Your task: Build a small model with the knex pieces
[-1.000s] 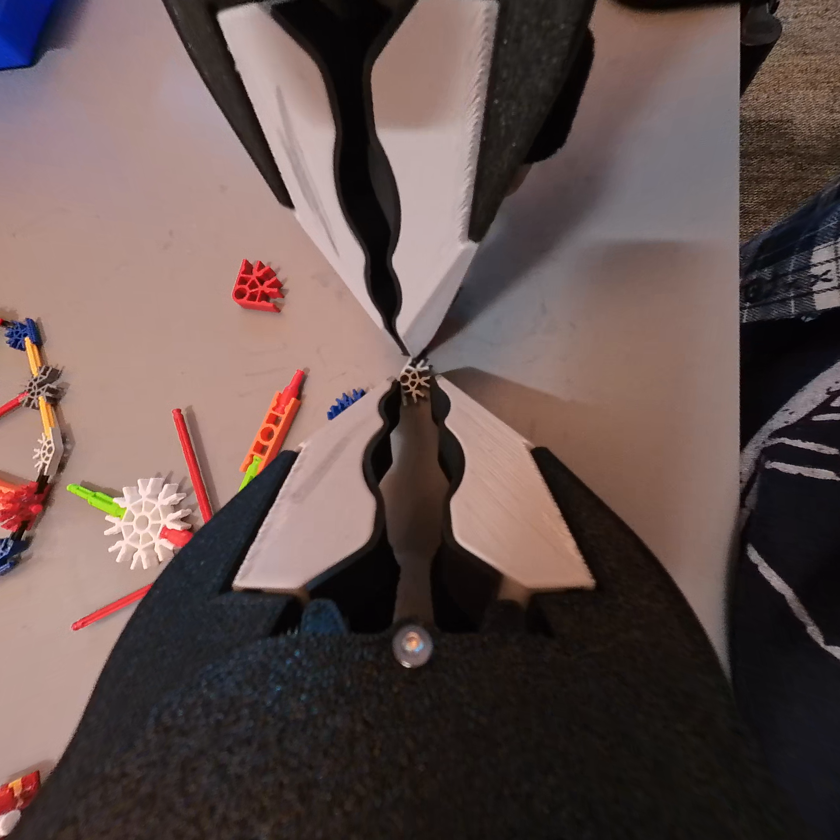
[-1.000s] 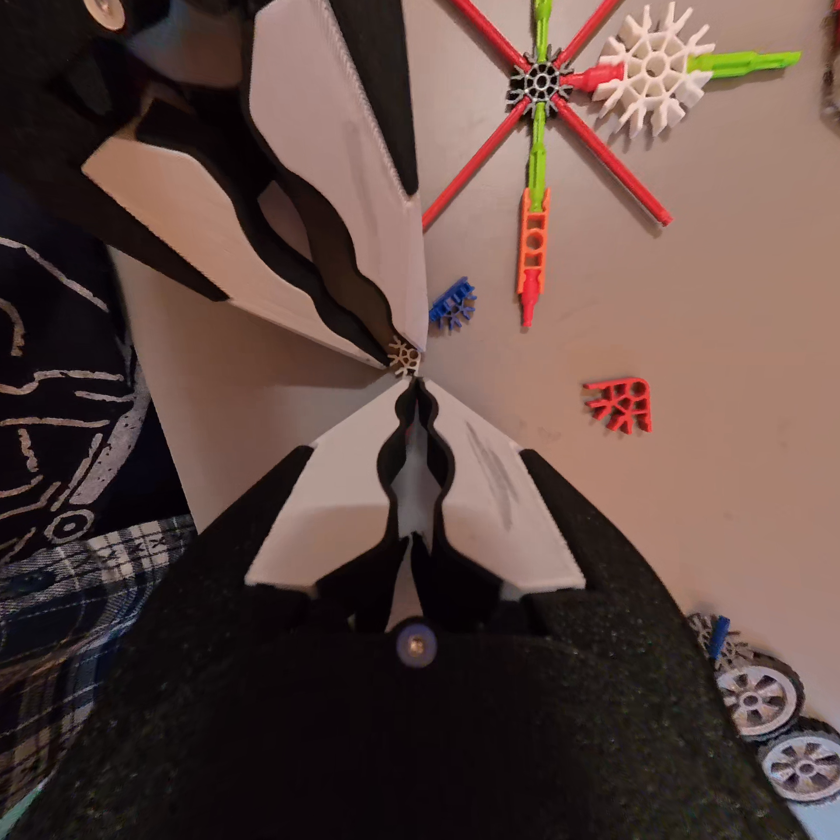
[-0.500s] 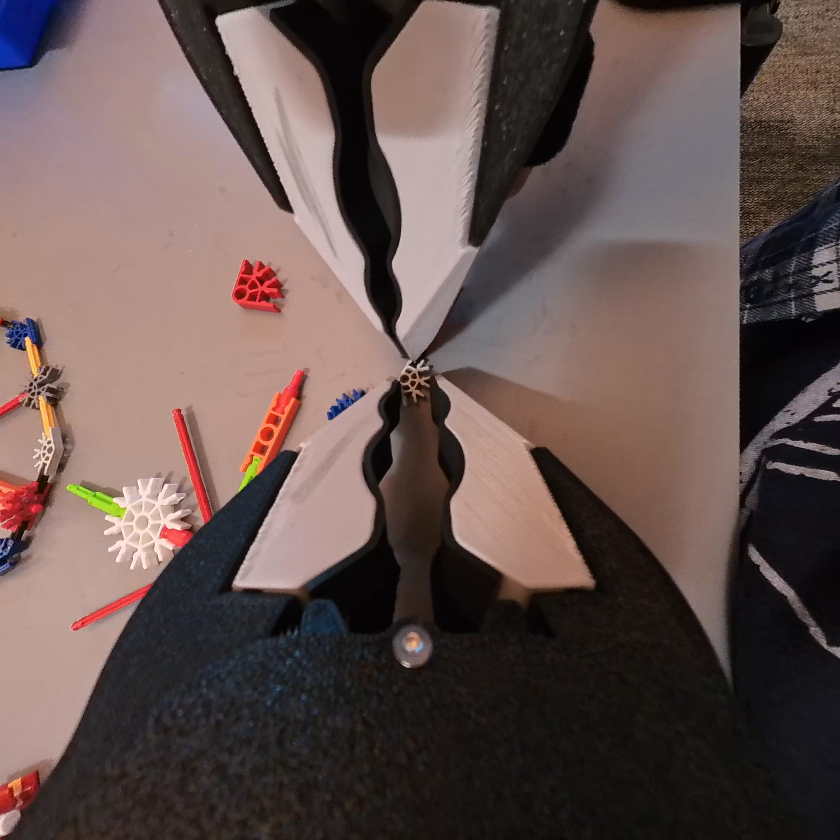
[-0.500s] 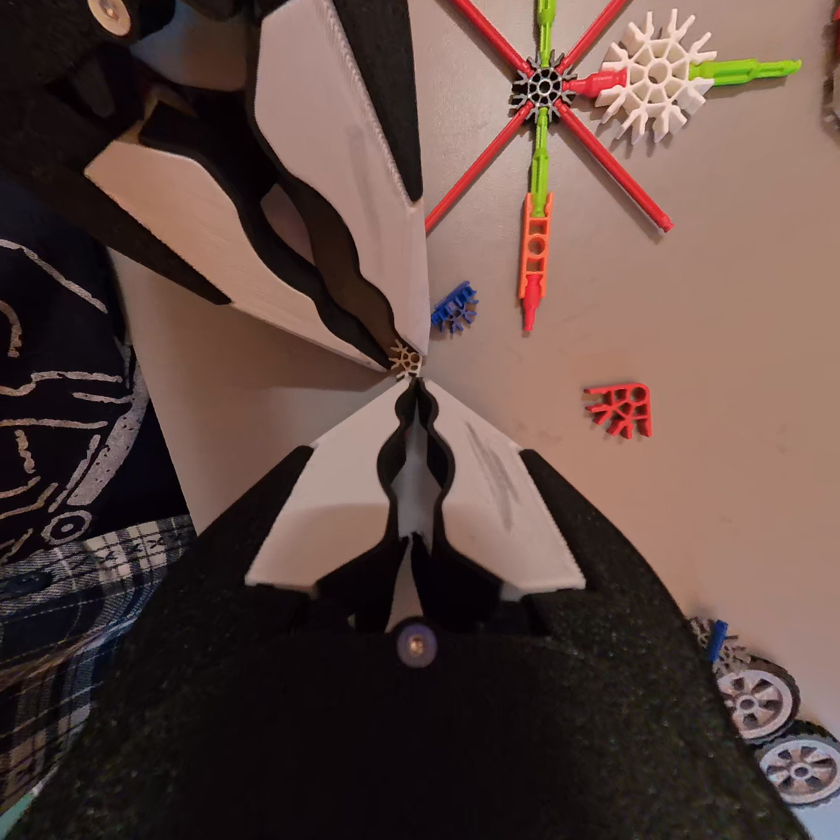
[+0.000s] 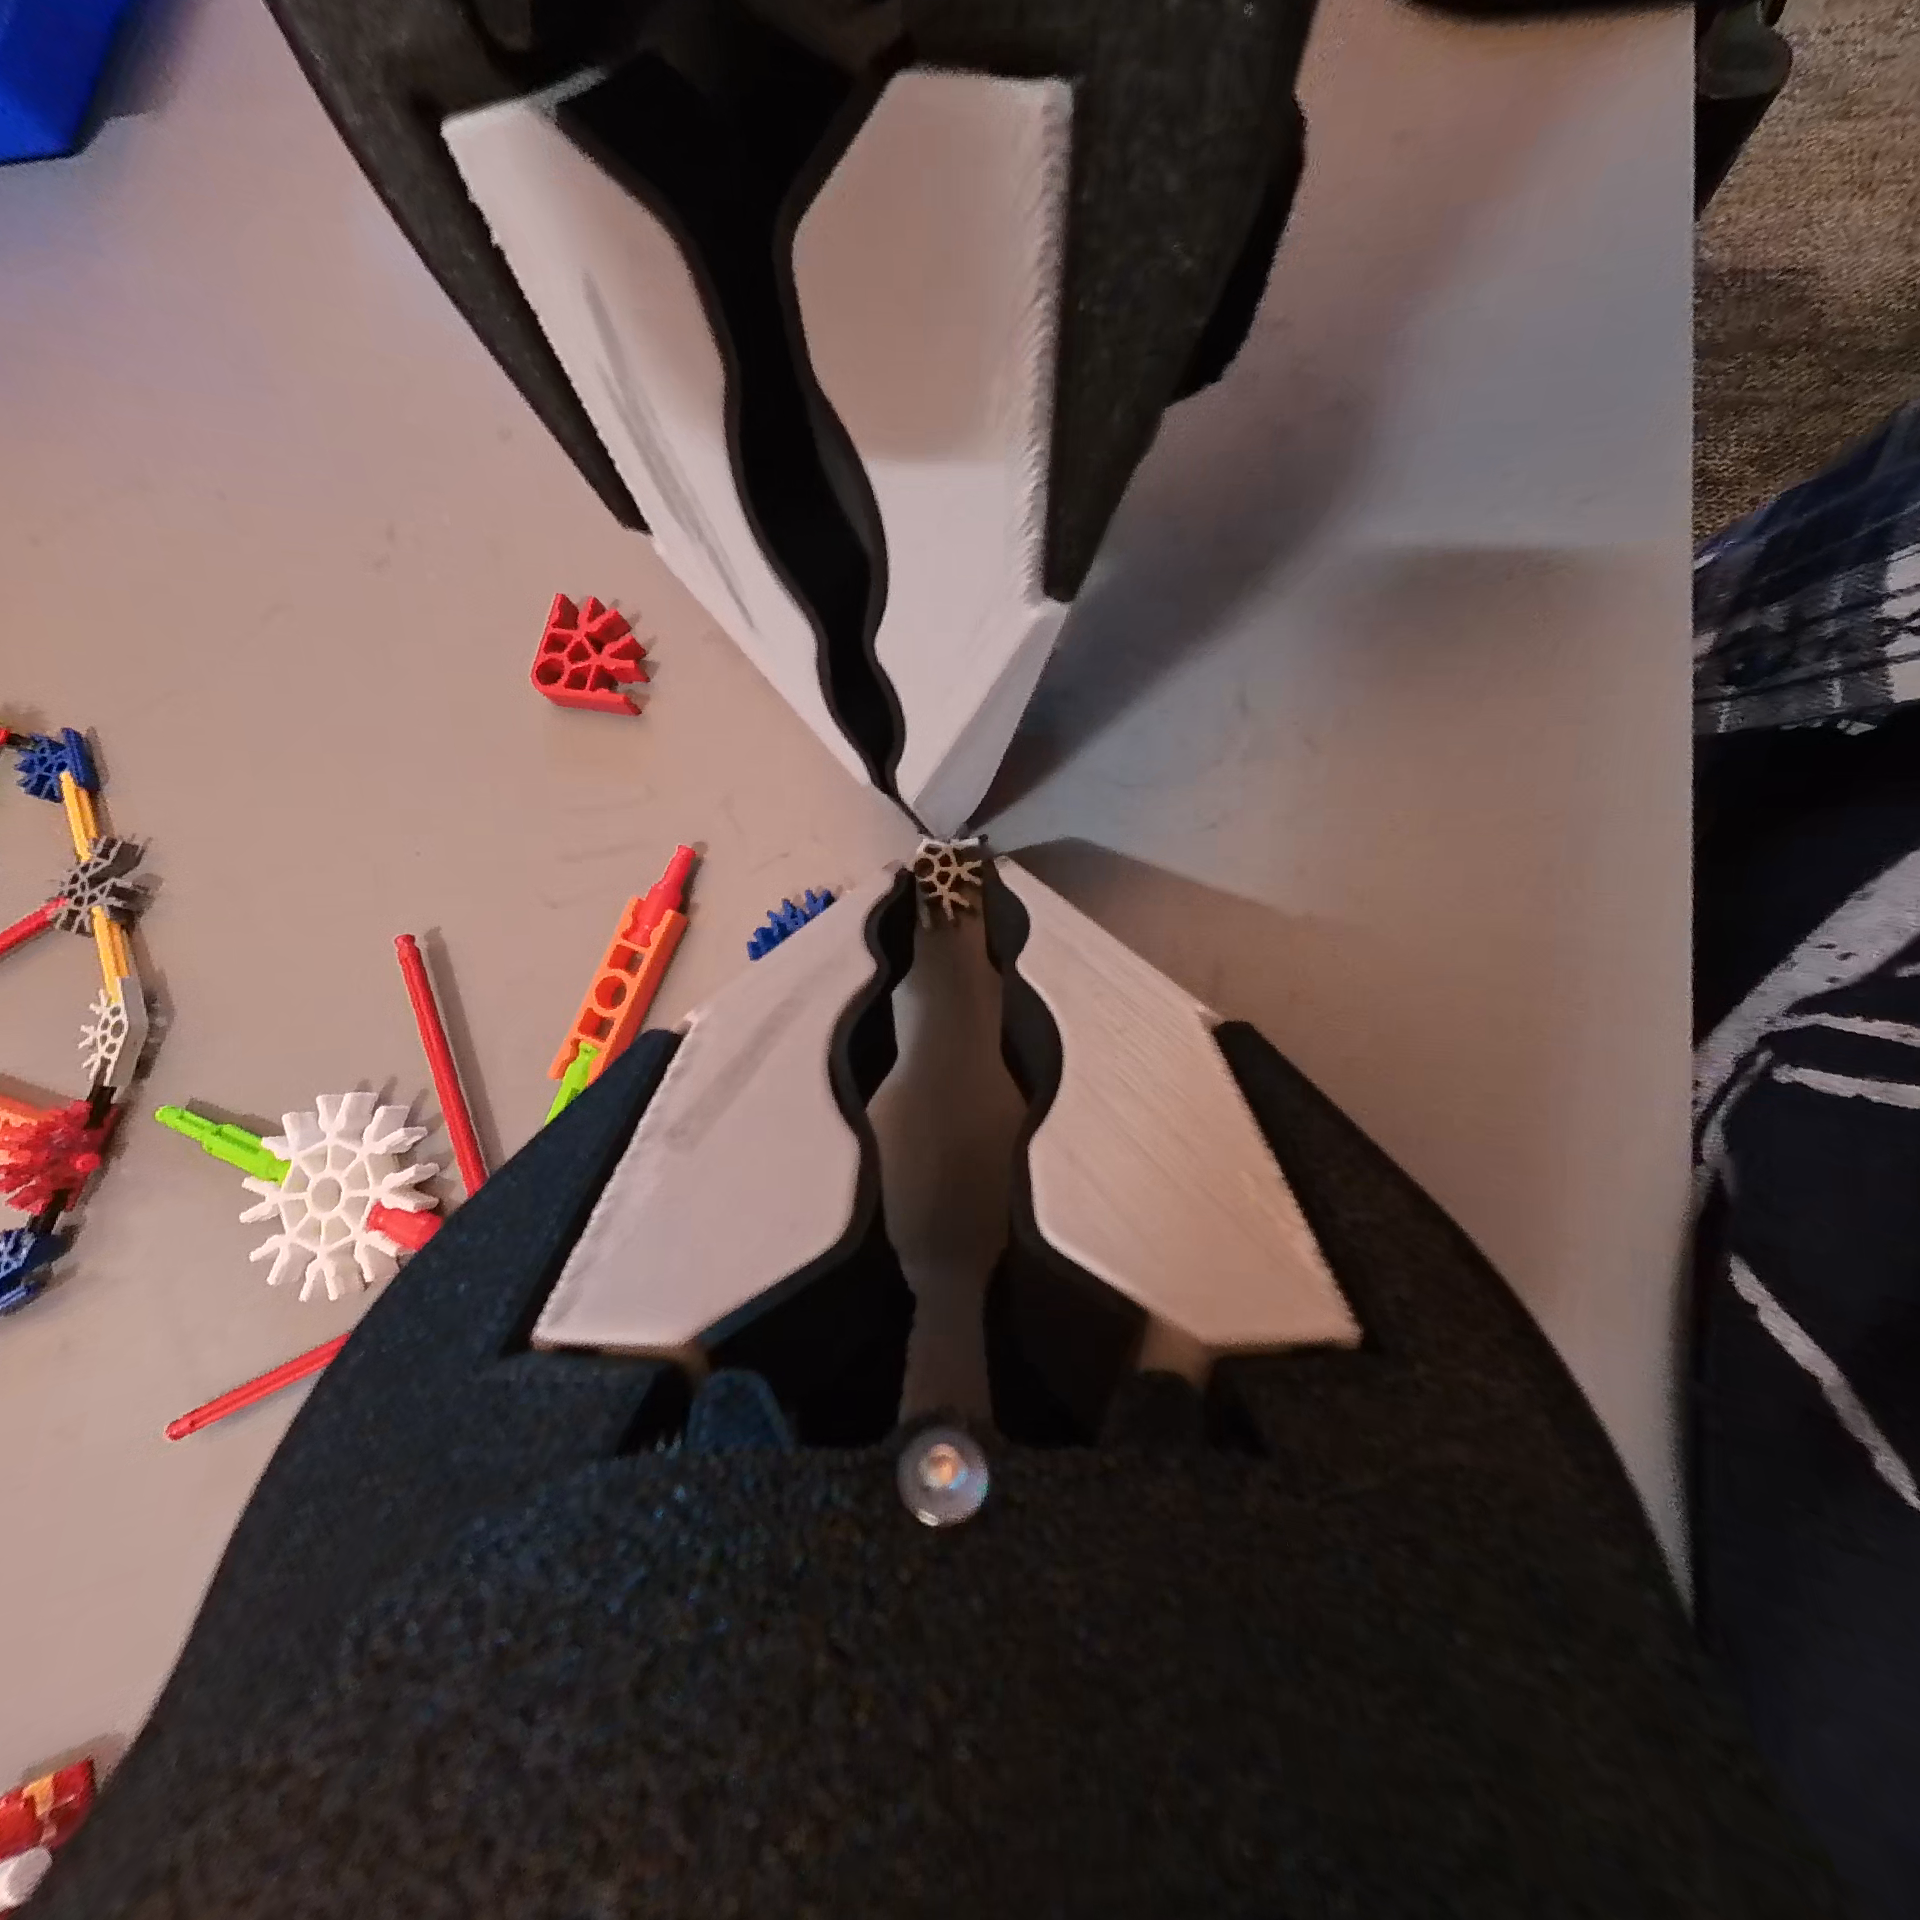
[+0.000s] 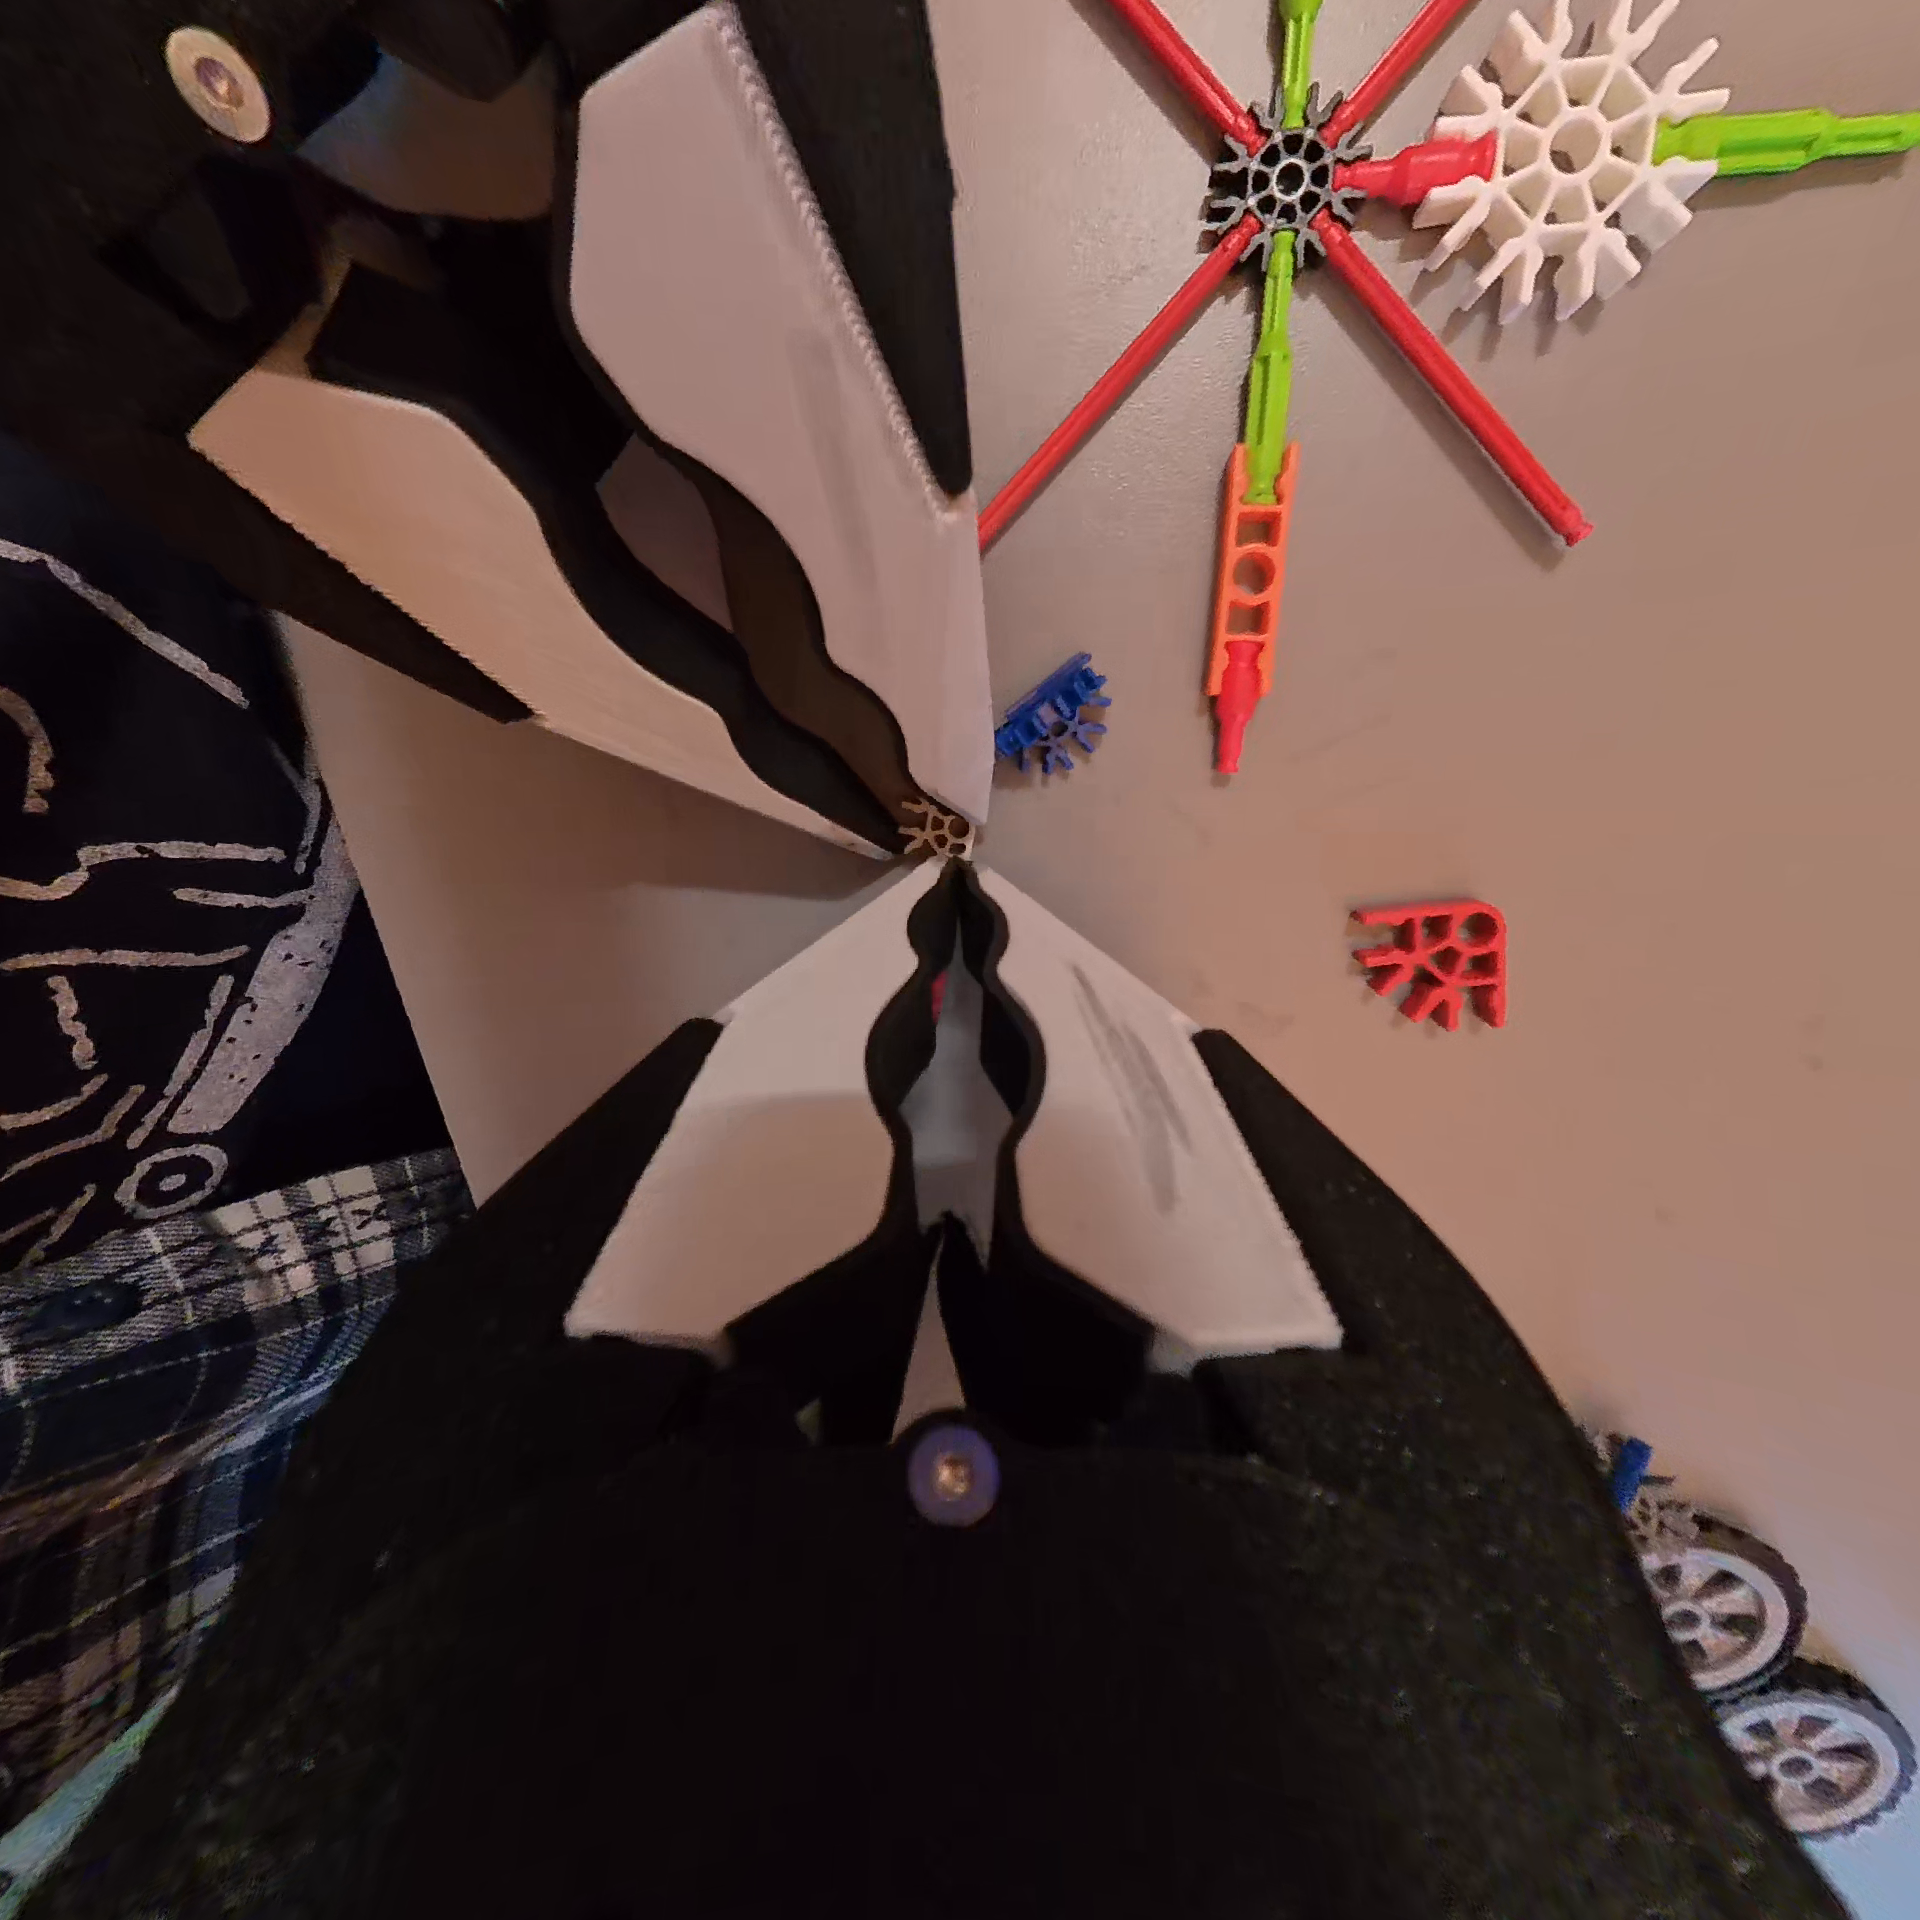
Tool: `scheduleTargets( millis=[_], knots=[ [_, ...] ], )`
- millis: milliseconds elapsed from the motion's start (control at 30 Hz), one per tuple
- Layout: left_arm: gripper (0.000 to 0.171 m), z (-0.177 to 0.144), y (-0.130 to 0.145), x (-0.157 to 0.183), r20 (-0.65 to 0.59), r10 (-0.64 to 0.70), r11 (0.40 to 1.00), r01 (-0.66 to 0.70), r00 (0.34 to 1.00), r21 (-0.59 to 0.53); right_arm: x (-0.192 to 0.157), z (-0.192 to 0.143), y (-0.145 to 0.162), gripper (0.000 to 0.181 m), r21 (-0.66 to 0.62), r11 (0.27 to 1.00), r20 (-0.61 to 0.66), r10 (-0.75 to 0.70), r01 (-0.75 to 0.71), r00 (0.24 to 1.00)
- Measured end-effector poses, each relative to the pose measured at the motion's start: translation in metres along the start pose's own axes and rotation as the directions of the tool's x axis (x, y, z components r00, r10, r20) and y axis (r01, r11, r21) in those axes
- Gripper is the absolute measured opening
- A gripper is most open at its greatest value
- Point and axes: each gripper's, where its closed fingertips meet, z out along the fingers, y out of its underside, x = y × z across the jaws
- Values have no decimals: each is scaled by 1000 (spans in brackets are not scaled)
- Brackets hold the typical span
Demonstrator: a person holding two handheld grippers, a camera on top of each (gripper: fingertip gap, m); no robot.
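Left wrist view: the grey snowflake connector is pinched by the left gripper, while the right gripper, tips pressed together just beyond it, meets it tip to tip, so both are best kept aligned and steady.

small grey snowflake connector pinched upright at left gripper fingertips, above table near its edge; right gripper tips meet it.

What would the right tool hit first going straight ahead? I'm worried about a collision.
The small grey connector pinched in the left tool, right at the right tool tips. Depth is unclear, but they look nearly touching.
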Motion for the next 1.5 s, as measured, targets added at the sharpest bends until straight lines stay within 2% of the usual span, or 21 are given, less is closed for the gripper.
scheduleTargets(
  millis=[233,367,467,633,967,1133,1300,1500],
  knots=[
    [12,0,0,0,4,4,1000,-4,1000,-1,1,1,-2,0,-11,1000,6,-10,10,1000],
    [12,0,0,-1,8,7,1000,-7,1000,0,3,-18,-11,1,100,995,-23,20,-17,1000],
    [12,0,0,-1,5,6,1000,-6,1000,0,3,-25,2,2,91,995,-60,33,-27,998],
    [12,0,0,-2,4,1,1000,-1,1000,0,-5,-11,11,4,75,997,-60,26,-21,998],
    [13,0,0,-3,2,-5,1000,5,1000,-1,-4,-10,11,3,148,987,-45,76,-69,996],
    [12,0,0,-3,8,1,1000,-1,1000,0,-4,-20,13,21,203,973,-48,118,-106,992],
    [13,1,0,-3,5,0,1000,0,1000,-1,-4,-25,16,19,202,976,-96,100,-79,990],
    [13,1,0,-3,10,0,1000,0,1000,-1,-3,-7,19,4,163,985,-127,75,-54,989]
  ],
)
